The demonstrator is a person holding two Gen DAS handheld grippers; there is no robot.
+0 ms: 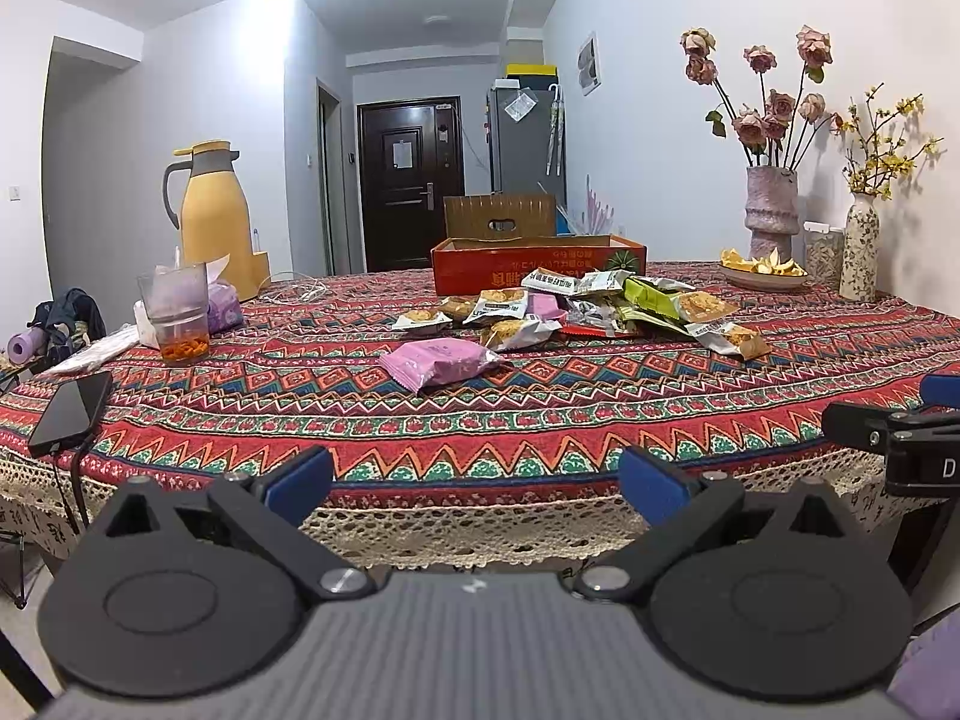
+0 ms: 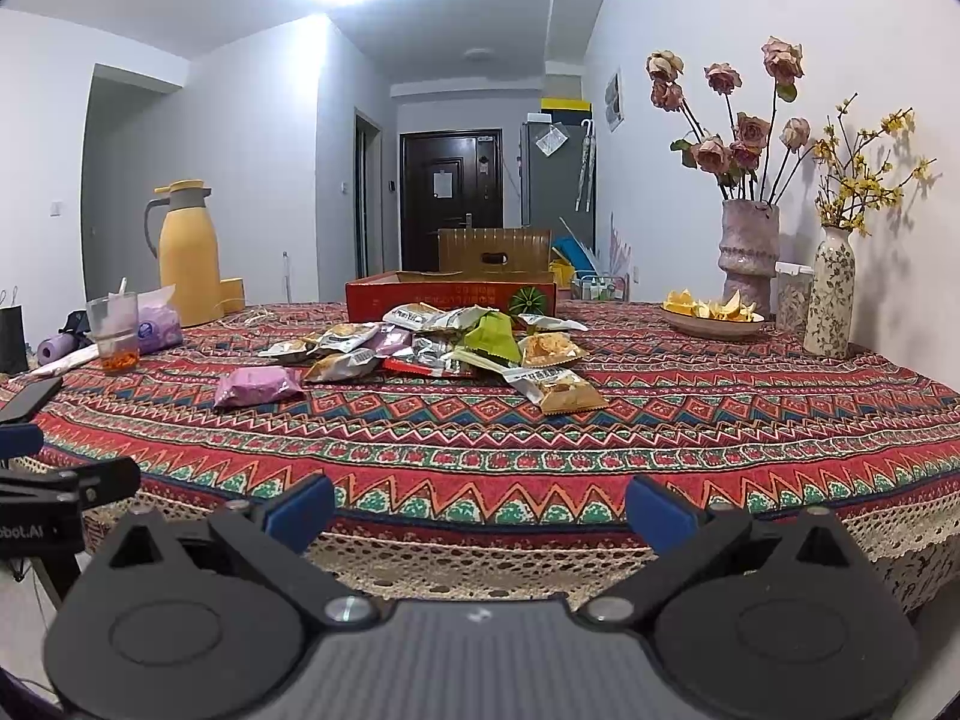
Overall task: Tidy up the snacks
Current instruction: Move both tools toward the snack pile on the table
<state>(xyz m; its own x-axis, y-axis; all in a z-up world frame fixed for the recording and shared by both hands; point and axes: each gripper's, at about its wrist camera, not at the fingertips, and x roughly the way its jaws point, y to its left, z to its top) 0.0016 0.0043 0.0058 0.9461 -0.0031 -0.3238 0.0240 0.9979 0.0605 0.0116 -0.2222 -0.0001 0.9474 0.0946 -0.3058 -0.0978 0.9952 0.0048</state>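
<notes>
A: State what the red cardboard box (image 1: 538, 264) holds.
B: Interior hidden behind its front wall. Printing on the snack packets (image 1: 576, 312) is too small to read.
A: Edge cut-offs?
B: The phone (image 2: 29, 399) is cut by the left edge.

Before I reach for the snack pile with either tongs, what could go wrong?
1. The snack packets overlap in a loose heap, so a grab may likely lift or drag several.
2. The glass cup and phone sit on the left tongs' side; a wide sweep could knock them.
3. The red box stands behind the heap, so a reach past it may scatter packets.
</notes>
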